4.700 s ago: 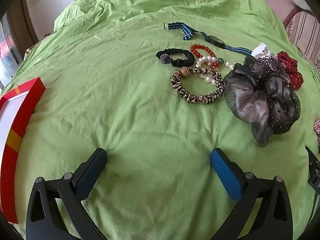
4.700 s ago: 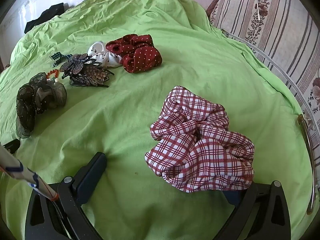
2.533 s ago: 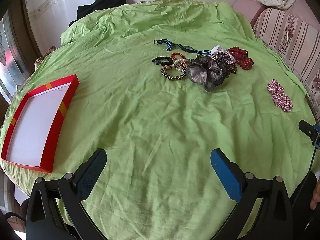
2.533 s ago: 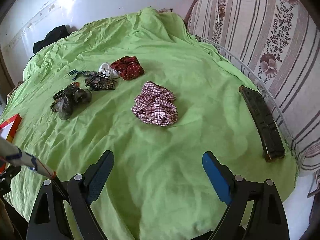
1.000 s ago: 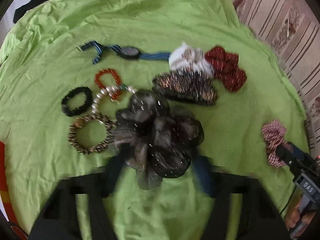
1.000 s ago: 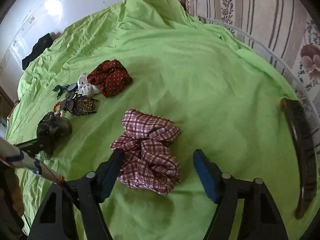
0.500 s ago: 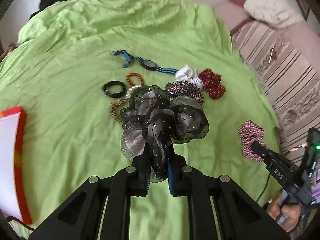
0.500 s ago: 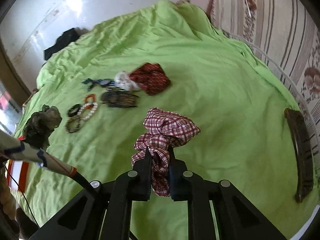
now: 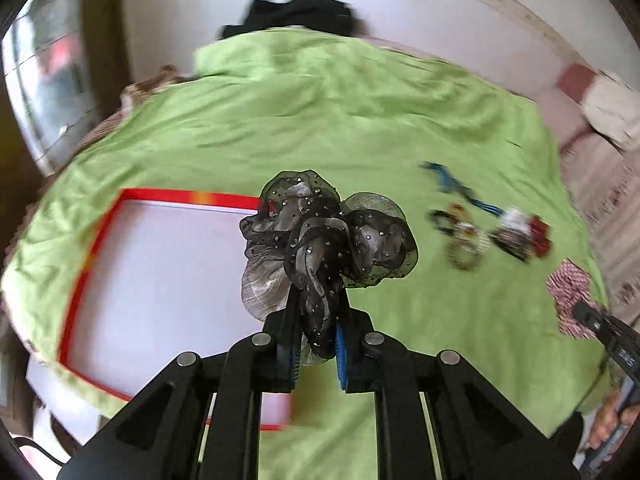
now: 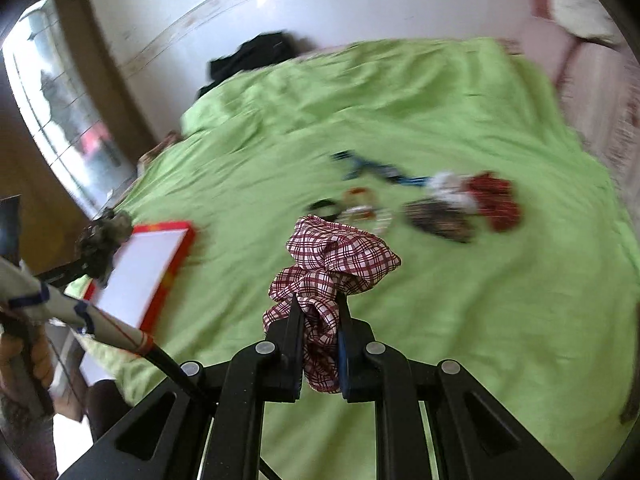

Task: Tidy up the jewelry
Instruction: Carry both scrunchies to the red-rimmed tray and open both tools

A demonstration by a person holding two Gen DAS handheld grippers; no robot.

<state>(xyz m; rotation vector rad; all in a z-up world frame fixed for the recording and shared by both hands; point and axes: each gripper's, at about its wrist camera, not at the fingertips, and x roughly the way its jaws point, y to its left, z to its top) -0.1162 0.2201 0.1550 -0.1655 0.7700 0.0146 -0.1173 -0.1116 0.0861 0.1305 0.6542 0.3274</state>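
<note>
Left gripper [image 9: 316, 312] pinches black scrunchie [image 9: 328, 232] aloft; right gripper [image 10: 320, 316] pinches plaid scrunchie [image 10: 336, 260].

Bright daylight from the window [image 10: 60, 128] at left, wall [image 10: 320, 4] glare, heavy motion blur on the bed [image 9: 360, 120] and far items, sharp near jaws, strong fisheye warp, dark corners.

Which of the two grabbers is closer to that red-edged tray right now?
Left. The left gripper, clamping the black scrunchie, is beside the red tray, near its right edge. The right gripper, with the plaid scrunchie, is farther right.
</note>
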